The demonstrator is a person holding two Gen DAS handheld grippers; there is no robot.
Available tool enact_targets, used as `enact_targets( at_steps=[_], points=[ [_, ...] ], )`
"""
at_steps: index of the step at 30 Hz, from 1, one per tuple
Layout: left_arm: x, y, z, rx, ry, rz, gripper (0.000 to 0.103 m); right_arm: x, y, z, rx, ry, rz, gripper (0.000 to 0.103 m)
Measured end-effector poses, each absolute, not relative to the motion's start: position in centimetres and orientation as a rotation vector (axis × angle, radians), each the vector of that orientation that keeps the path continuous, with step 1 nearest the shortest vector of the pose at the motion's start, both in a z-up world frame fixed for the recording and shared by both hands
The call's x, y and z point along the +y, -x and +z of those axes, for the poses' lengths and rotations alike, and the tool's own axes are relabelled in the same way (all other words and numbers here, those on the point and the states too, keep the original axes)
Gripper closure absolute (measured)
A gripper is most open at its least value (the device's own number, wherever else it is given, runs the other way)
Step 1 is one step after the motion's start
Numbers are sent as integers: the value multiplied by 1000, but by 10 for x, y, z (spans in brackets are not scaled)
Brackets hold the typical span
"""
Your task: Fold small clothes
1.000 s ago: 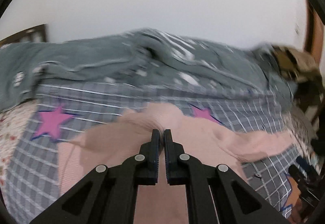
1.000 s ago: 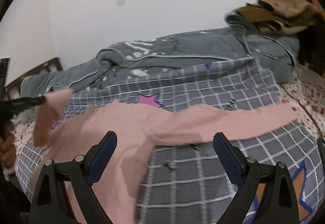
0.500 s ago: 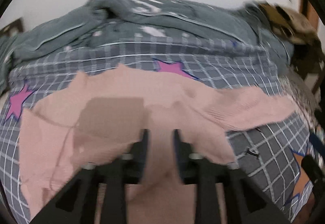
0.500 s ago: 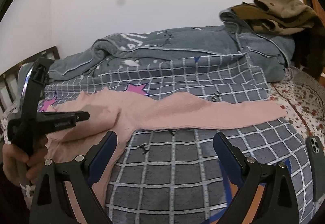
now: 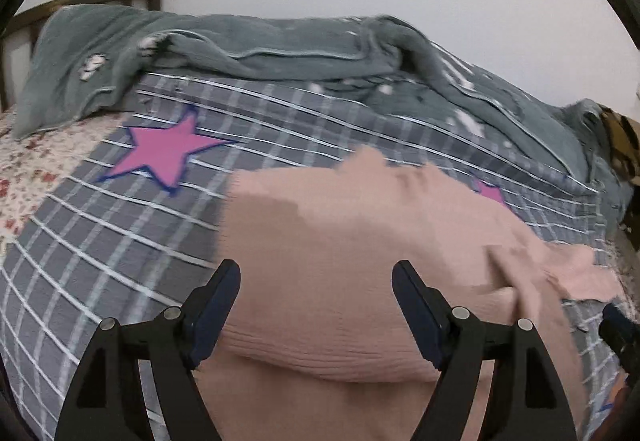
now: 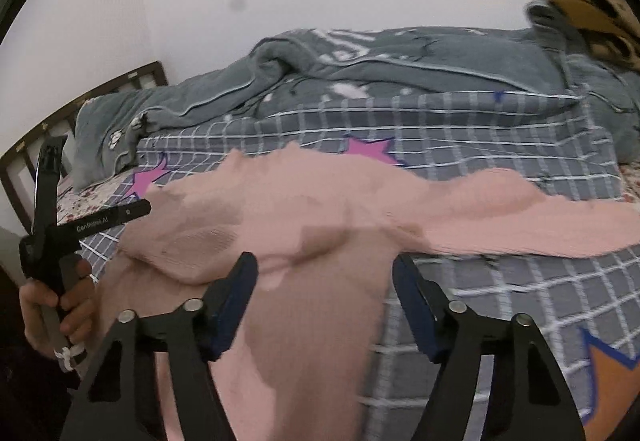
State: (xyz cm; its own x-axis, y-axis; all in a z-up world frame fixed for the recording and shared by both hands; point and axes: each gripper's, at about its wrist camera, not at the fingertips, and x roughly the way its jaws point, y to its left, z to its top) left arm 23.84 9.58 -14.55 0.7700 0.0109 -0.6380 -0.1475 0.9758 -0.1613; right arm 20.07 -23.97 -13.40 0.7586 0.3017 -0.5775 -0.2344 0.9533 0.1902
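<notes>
Your left hand-held gripper is spread wide, nothing between its jaws, with the pink sweater lying on the checked bedspread filling the lower centre of the frame. Your right hand-held gripper is wide too, also empty, over the same sweater; one sleeve runs off towards the right edge. Motion blur smears the knit, so its folds are hard to read, and its lower part is cut off. The grey duvet is bunched across the upper frame.

A plain pink garment lies on a grey white-checked sheet with magenta stars.
</notes>
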Motion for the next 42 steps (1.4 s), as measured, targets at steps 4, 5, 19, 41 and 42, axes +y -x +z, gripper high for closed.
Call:
enact_targets(
  at_steps=[4,5,19,41,42],
  points=[
    [122,-237,-150,705,260,83,26,-197,-226,-137,685,-45,295,35],
    [125,-237,-151,703,274,84,26,-187,-234,-139,703,-31,293,35],
    [137,-233,-149,658,329,73,26,-191,-241,-137,623,15,249,95],
    [164,-249,-176,791,383,131,32,-256,-257,-177,868,-80,190,48],
    [164,-250,-177,792,383,122,35,-252,-258,-178,868,-65,191,67]
  ],
)
